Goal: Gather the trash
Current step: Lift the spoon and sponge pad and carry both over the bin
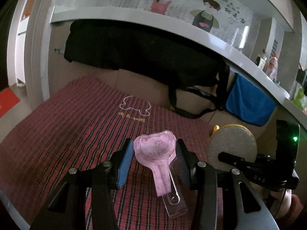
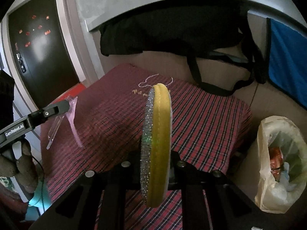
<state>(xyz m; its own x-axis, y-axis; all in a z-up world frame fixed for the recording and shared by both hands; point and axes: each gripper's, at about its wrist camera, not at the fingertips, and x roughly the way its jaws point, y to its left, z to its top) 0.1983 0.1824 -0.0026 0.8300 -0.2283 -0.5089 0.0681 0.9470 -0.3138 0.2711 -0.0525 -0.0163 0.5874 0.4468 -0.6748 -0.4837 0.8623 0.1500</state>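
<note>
1. Pink plastic packaging (image 1: 153, 153), heart-shaped with a clear stem, is held across its wide head in the left tongs (image 1: 154, 160), above the plaid cover (image 1: 76, 124). Judged light, thin, crushable.
2. Right tongs (image 2: 153, 164) are clamped tight on a yellow disc (image 2: 156, 143) with a glittery face; judged light and stiff.
3. Trash bag (image 2: 264, 134) stands beside the cover.
4. The left tongs' arm reads "GenRobot.AI".

A: what's sitting between the left jaws?
B: pink heart-shaped wrapper (image 1: 154, 149) with a clear edge, over a red plaid cloth (image 1: 76, 126).
A: right jaws?
B: yellow disc (image 2: 156, 143), silver glittery rim showing.
</note>
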